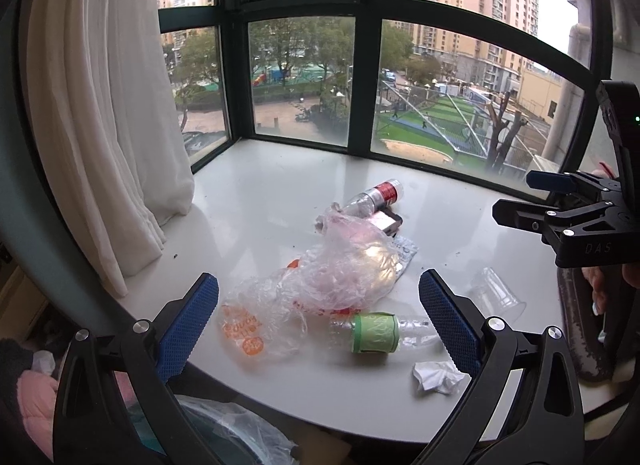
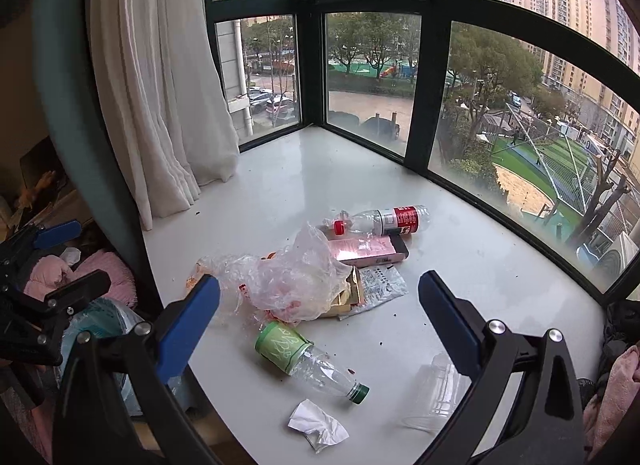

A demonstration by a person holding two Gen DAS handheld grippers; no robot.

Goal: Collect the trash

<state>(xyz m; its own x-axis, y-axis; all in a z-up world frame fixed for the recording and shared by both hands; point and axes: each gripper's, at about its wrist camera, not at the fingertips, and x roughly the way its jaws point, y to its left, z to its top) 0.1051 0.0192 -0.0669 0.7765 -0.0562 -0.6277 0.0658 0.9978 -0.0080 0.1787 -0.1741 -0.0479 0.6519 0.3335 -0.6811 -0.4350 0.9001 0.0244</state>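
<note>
White worktop [image 2: 304, 193] under the bay window [image 2: 372, 65], curtain [image 2: 160, 85] hanging at left. Trash heaped mid-surface: crumpled plastic bag [image 2: 296, 281] over a foil wrapper [image 2: 380, 285], pink box [image 2: 364, 251] and red-label bottle [image 2: 384, 221] behind. Green-label bottle [image 2: 308, 361] lying nearer the edge, clear cup [image 1: 496, 297] to its right, wadded tissue [image 2: 318, 427] closest. Left hand-held gripper [image 1: 318, 321] spread wide, holding nothing, above the bag. Right hand-held gripper [image 2: 320, 321] likewise agape and empty.

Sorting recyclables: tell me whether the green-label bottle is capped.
Capped. The green-label bottle lies on its side with a green cap on its neck.
</note>
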